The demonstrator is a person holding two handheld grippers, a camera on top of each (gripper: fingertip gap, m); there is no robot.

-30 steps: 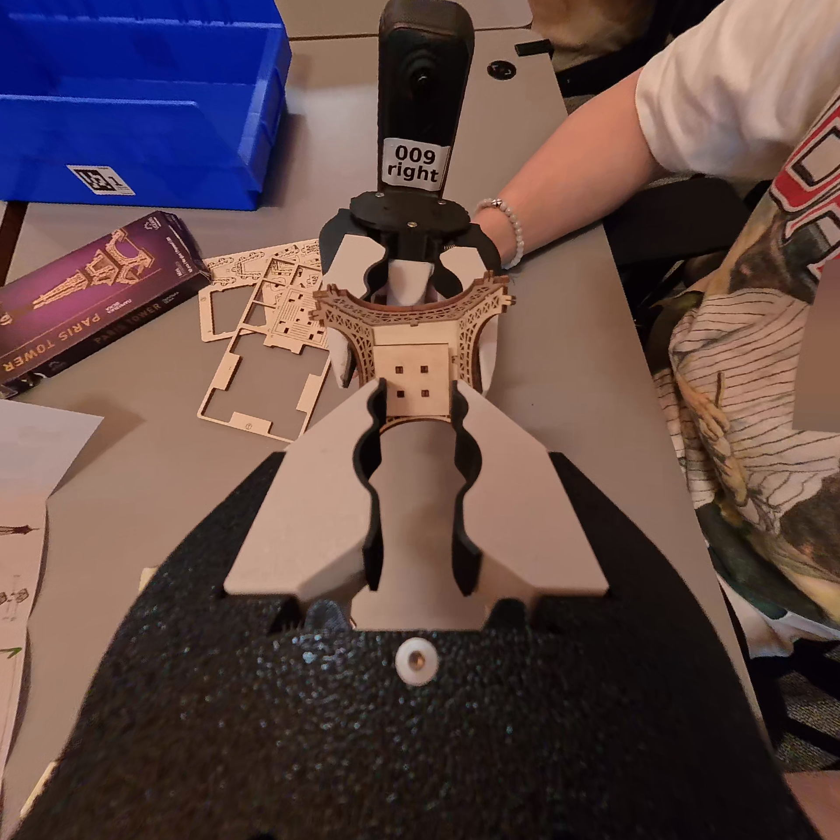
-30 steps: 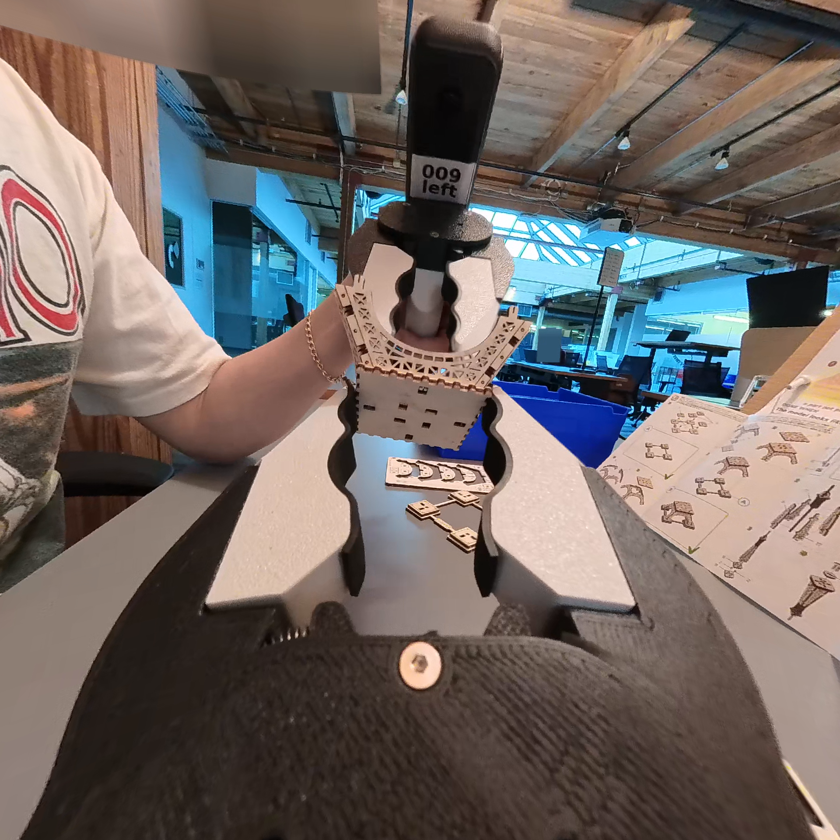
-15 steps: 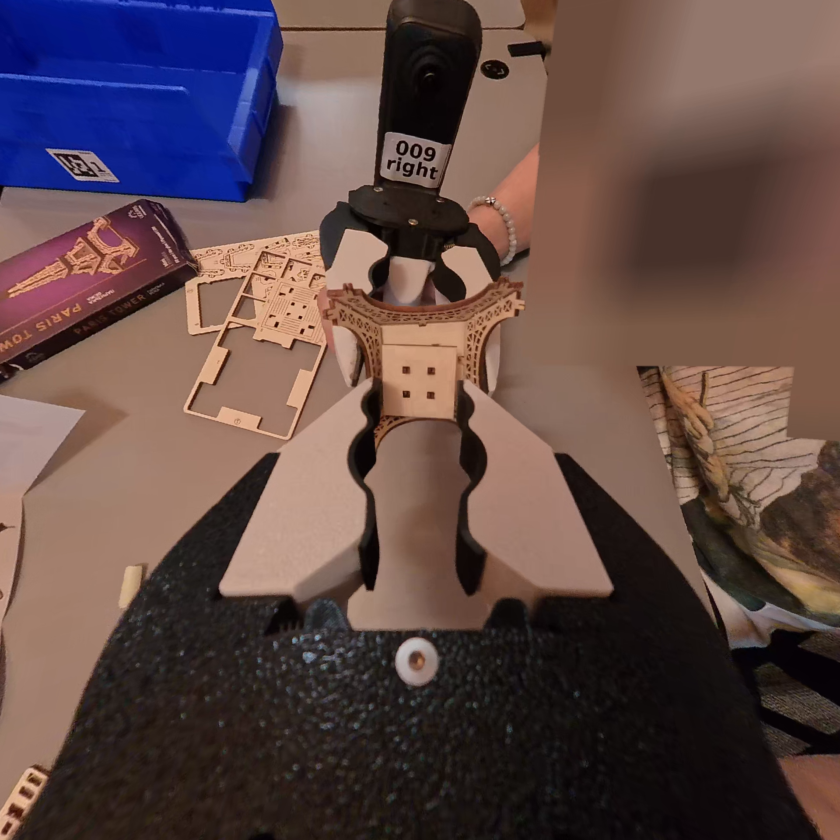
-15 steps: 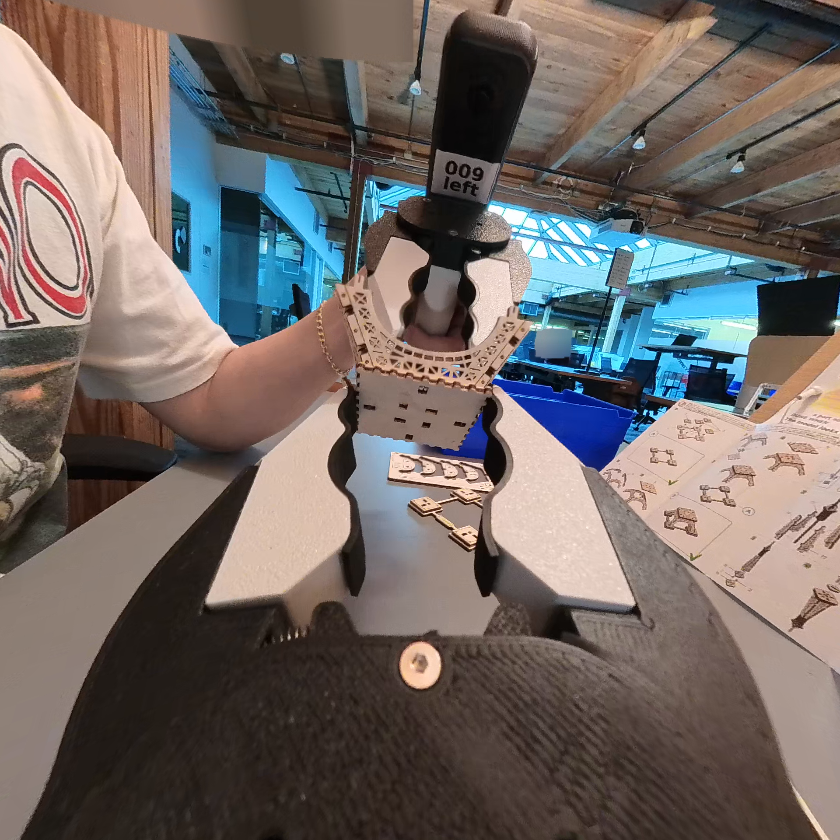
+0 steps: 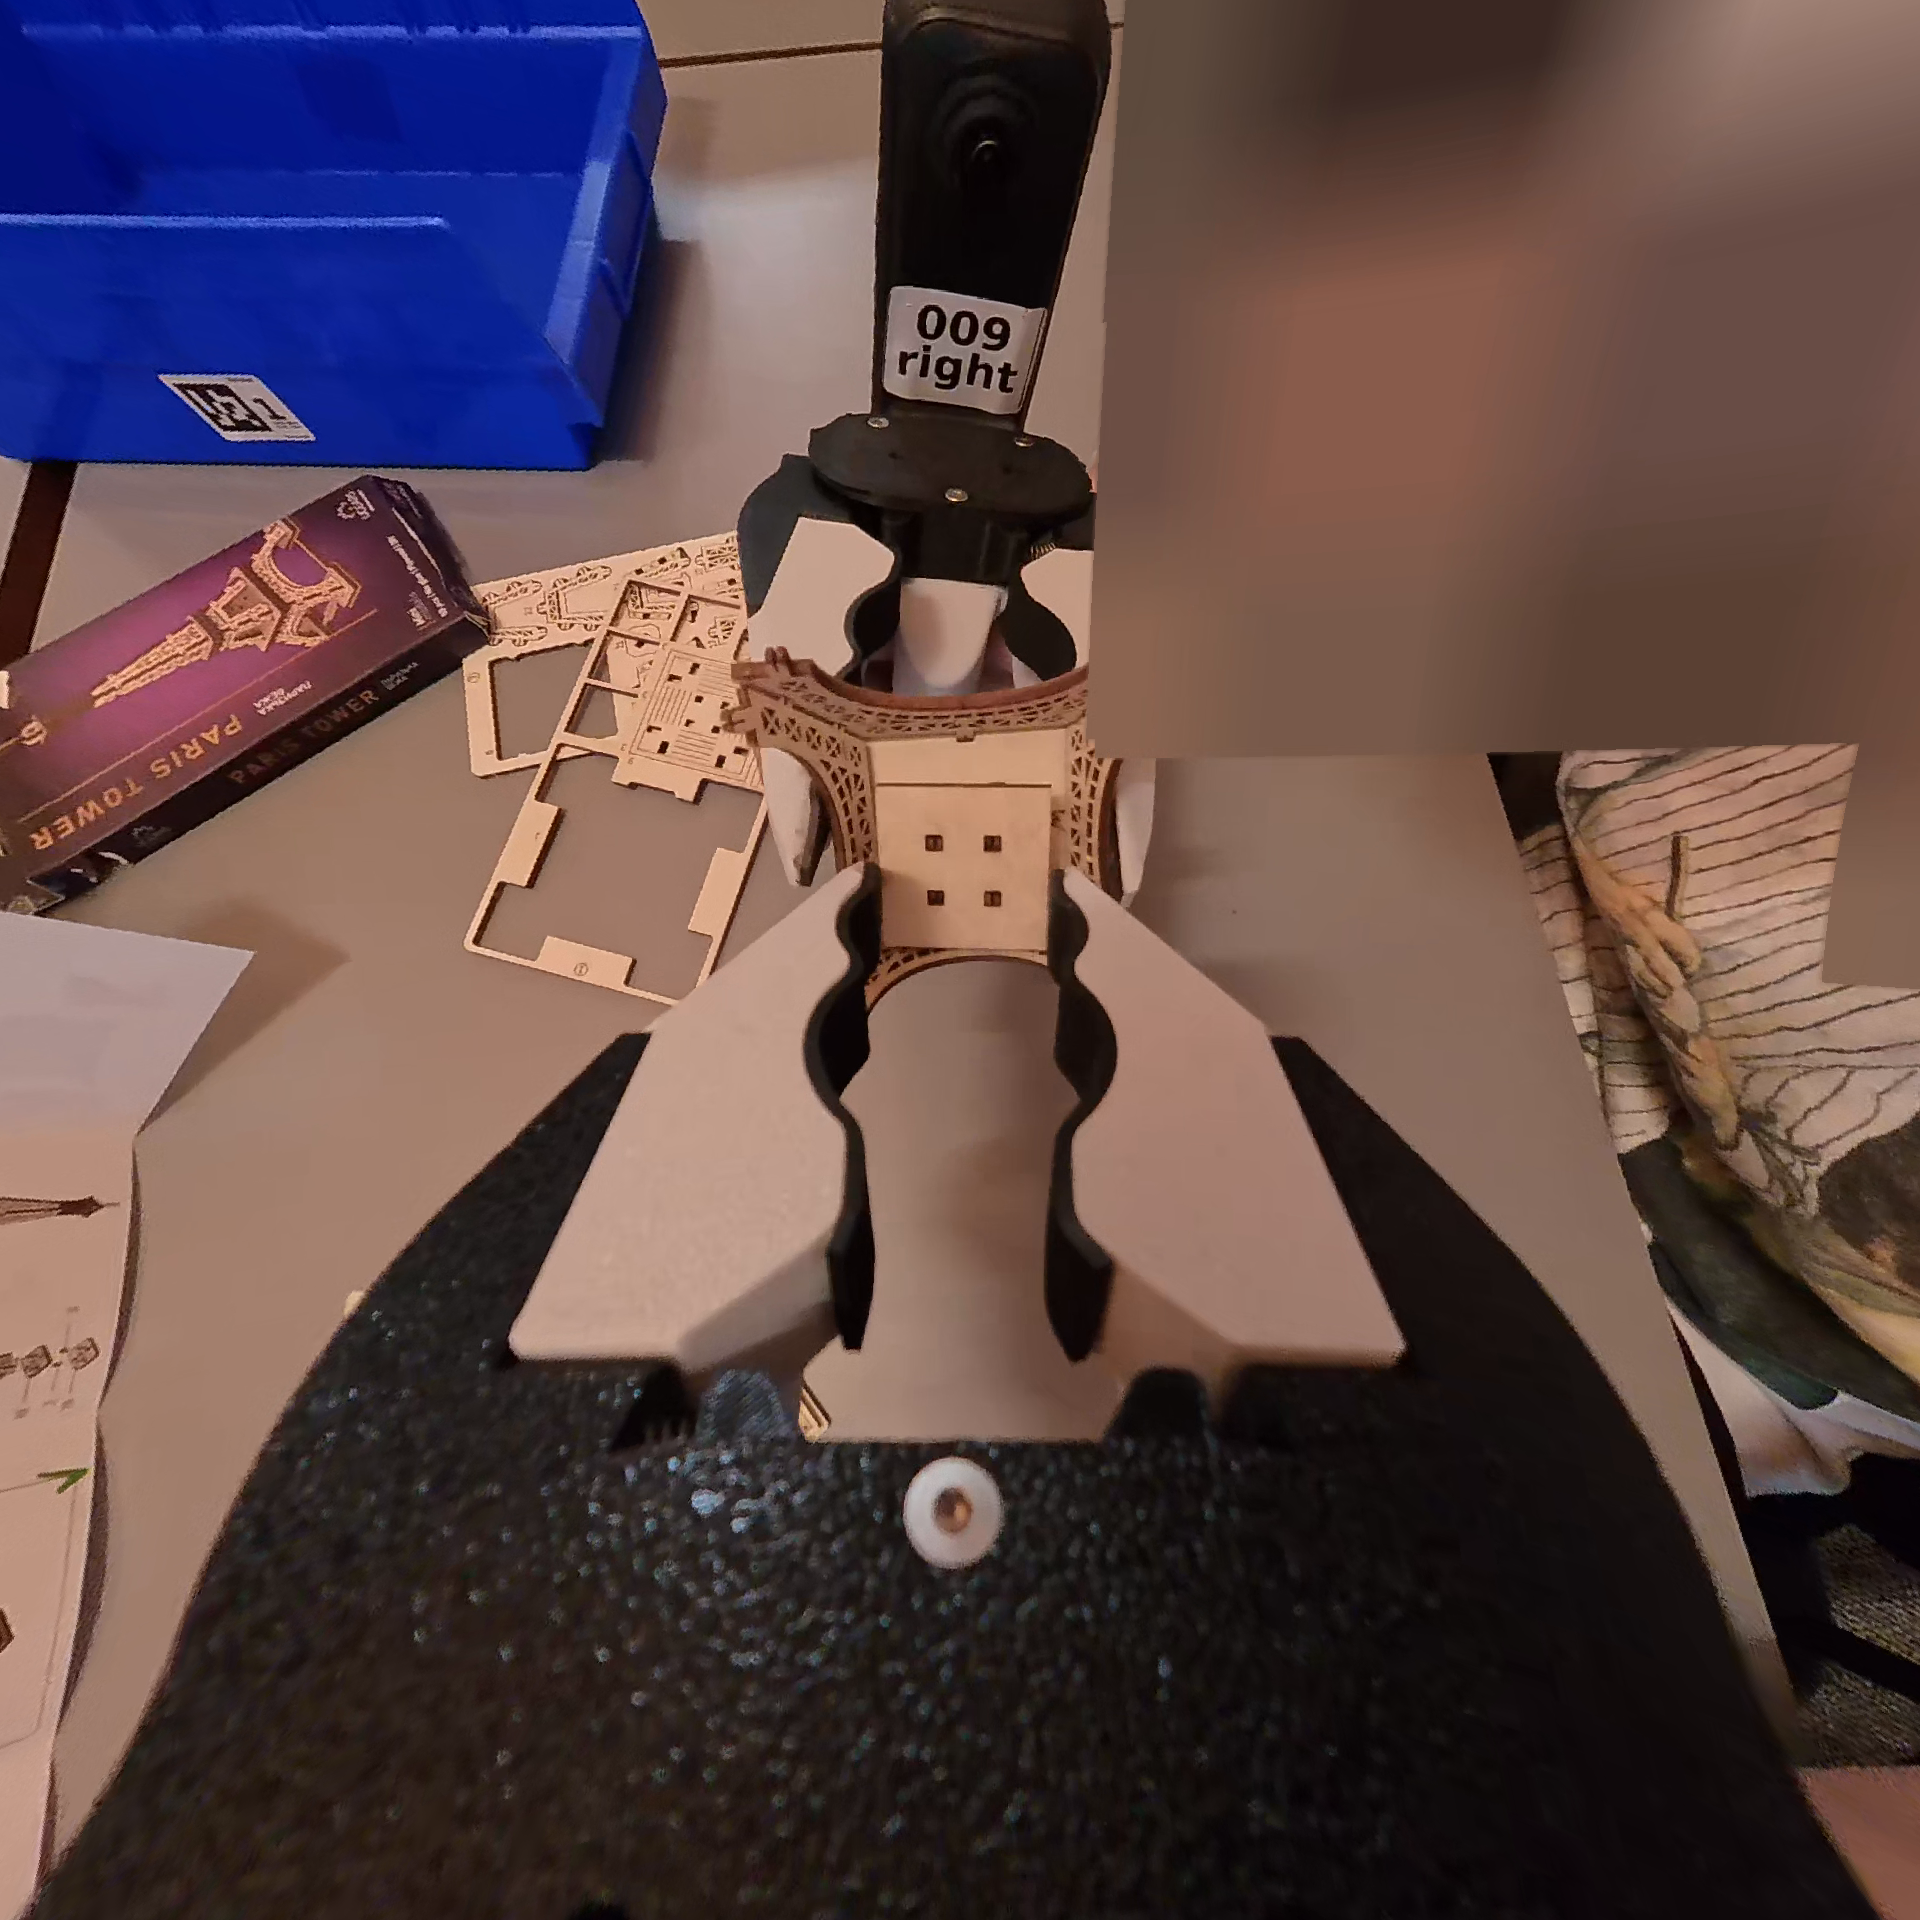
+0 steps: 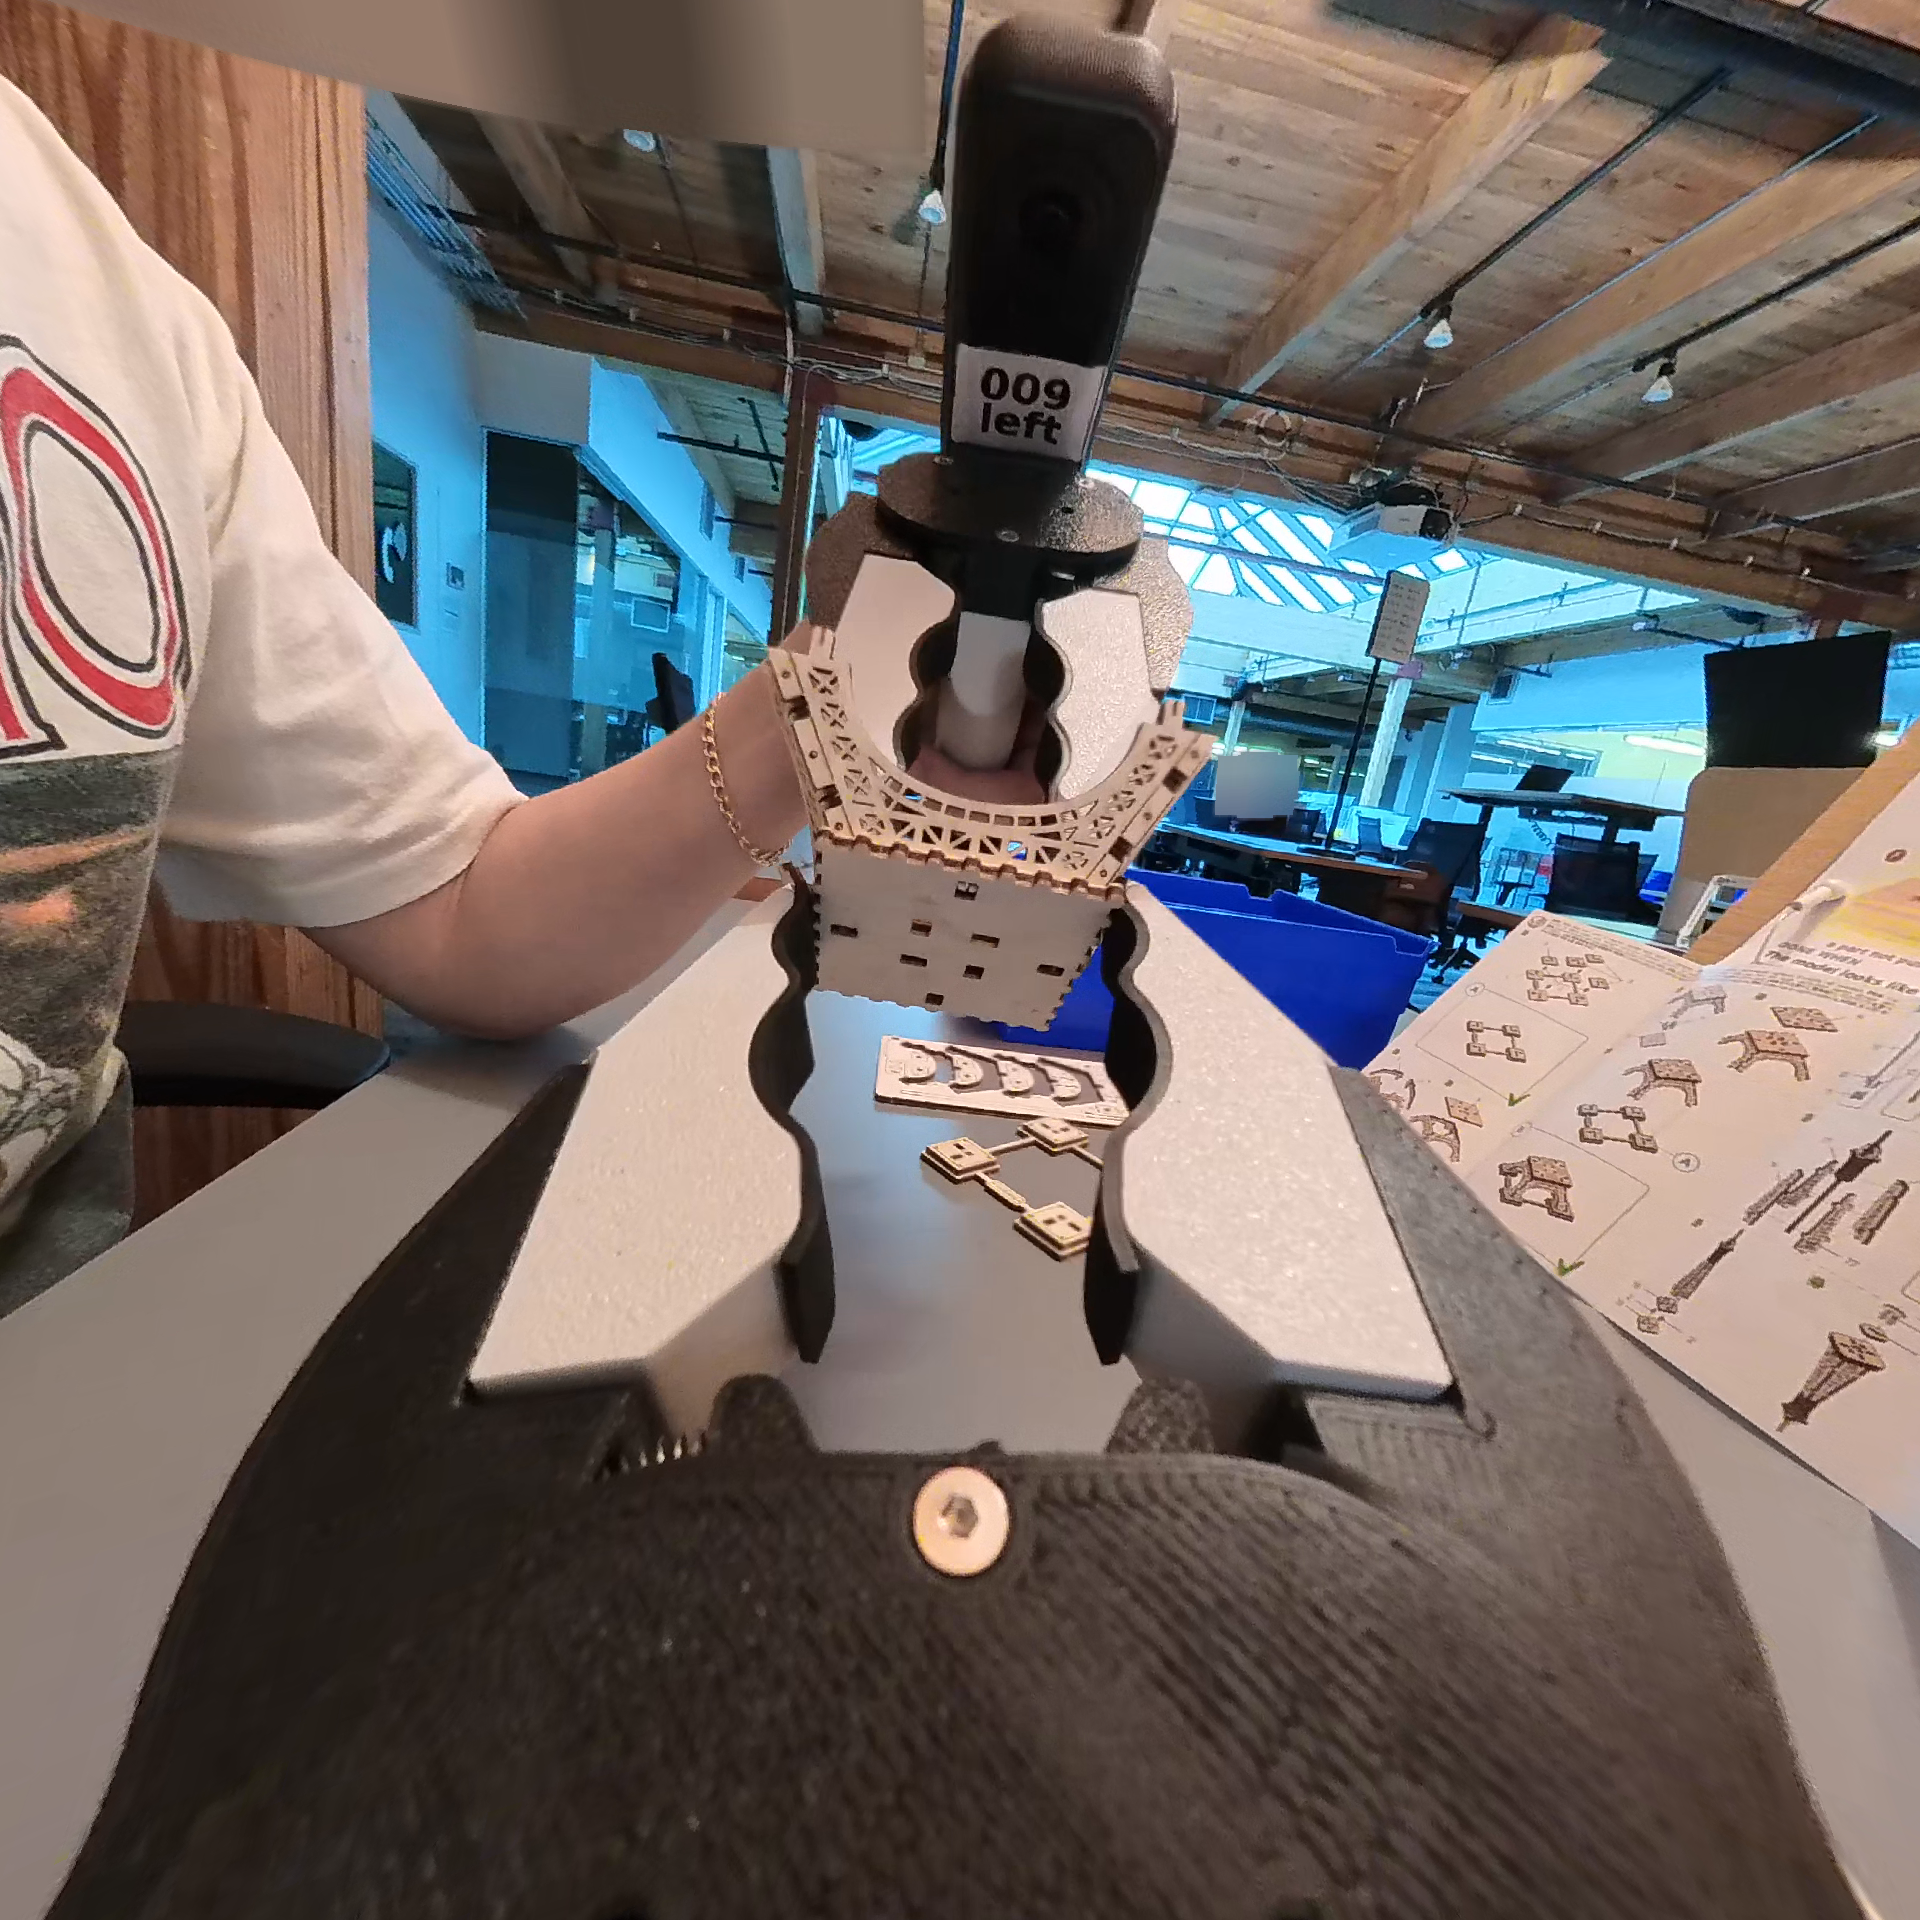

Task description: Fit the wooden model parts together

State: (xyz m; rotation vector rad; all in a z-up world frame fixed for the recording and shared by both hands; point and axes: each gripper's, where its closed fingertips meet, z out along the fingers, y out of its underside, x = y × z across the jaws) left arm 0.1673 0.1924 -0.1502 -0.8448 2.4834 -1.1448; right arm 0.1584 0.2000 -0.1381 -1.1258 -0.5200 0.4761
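A wooden tower base (image 5: 961,831), a square plate with four holes and lattice arch legs, is held in the air between both grippers. My left gripper (image 5: 964,899) is shut on it, with its fingertips on either side of the plate. In the right wrist view my right gripper (image 6: 961,909) is shut on the model's boxy body (image 6: 966,961), and the arched legs (image 6: 987,831) point away toward the left gripper's fingers (image 6: 883,644). The right gripper's white fingers (image 5: 790,821) also show in the left wrist view, outside the legs.
On the grey table lie punched-out wooden sheets (image 5: 613,831), a purple kit box (image 5: 208,686), a blue bin (image 5: 312,208) and an instruction sheet (image 5: 62,1143). Below my right gripper are a part sheet (image 6: 997,1075), small linked pieces (image 6: 1029,1174) and an open booklet (image 6: 1662,1122). A person's arm (image 6: 520,914) is at the left. My left and right fingertips are right by each other.
Both grippers have kept hold of the model. It now sits slightly deeper between my left fingers. In the right wrist view the left gripper has tilted a little to the right.
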